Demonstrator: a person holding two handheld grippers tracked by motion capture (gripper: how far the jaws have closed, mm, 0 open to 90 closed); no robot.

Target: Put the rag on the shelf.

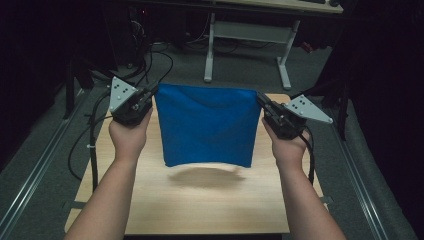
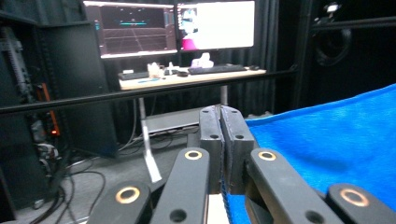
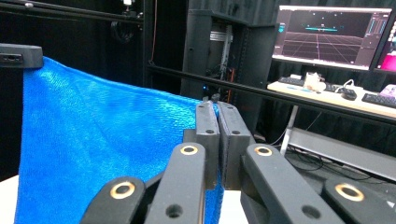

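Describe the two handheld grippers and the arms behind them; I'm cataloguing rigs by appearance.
Both the left gripper and right gripper are black, each topped by a grey three-cornered plate with small dark dots. Black cables trail from both. The jaws are flat black bars on linkages with brass-ringed pivots. The forearms are bare, no sleeves.

bare table below, cloth hanging between

Each black gripper has brass-ringed jaw links, a dotted grey triangular plate and a trailing black cable.

surface: light wooden table | finish: pale grain | on it: the cloth's shadow
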